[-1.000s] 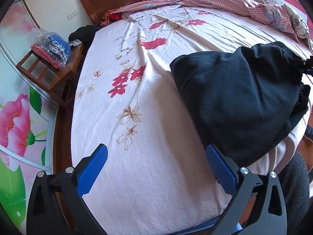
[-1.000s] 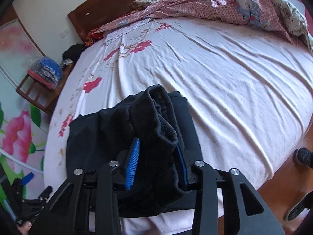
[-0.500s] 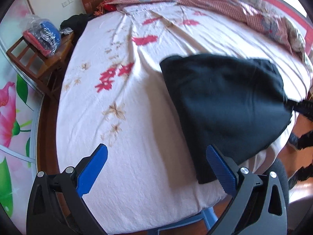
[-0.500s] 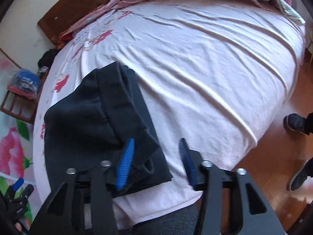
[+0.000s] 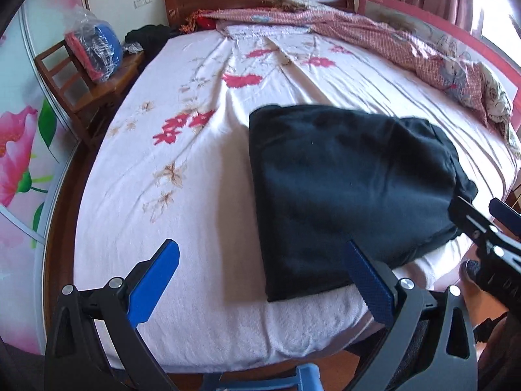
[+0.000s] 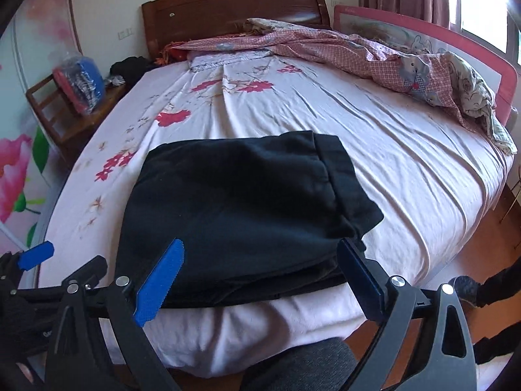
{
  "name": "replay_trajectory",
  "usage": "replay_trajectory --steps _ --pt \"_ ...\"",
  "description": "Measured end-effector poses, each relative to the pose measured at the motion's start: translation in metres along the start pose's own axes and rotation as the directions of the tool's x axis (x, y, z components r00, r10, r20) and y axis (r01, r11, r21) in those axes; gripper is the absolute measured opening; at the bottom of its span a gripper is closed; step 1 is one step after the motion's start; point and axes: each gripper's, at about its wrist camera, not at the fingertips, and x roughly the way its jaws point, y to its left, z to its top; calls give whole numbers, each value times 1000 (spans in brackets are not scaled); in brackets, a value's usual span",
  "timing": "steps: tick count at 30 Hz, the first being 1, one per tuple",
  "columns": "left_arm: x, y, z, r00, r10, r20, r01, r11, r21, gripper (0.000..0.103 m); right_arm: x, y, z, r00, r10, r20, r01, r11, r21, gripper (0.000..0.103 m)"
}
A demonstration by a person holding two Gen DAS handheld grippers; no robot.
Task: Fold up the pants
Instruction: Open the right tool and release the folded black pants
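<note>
The black pants (image 5: 345, 189) lie folded in a flat stack on the near right part of the bed; they also show in the right wrist view (image 6: 241, 208). My left gripper (image 5: 260, 280) is open and empty, held back from the bed's near edge, to the left of the pants. My right gripper (image 6: 260, 277) is open and empty, just in front of the pants' near edge, not touching them. The right gripper also shows at the right edge of the left wrist view (image 5: 488, 228).
The bed (image 6: 407, 163) has a white sheet with red flowers. A pink checked quilt (image 6: 358, 52) is bunched along the far and right sides. A wooden chair (image 5: 78, 78) with a bagged bundle stands at the left. A wooden headboard (image 6: 234, 9) is behind. A shoe (image 6: 465, 290) rests on the floor at right.
My right gripper opened and let go of the pants, which now lie flat. Both grippers pulled back from the bed and rose, widening the view.
</note>
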Motion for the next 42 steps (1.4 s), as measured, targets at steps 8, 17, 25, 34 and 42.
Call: replay_trajectory --steps 8,17,25,34,42 --pt "-3 -1 -13 998 56 29 -55 998 -31 101 0 -1 -18 999 -34 -13 34 999 16 94" --pt "2 5 -17 997 72 23 -70 995 -65 101 1 -7 -33 999 -31 -39 31 1000 -2 94" --pt "2 8 -17 997 74 16 -73 995 -74 101 -9 -6 -25 999 -32 -9 32 999 -15 94" --pt "1 11 -16 998 62 12 -61 995 -76 101 -10 -1 -22 1000 -18 -5 18 1000 -17 94" --pt "3 12 -15 998 57 3 -57 996 -73 101 -8 1 -21 1000 -15 -9 15 1000 -10 94"
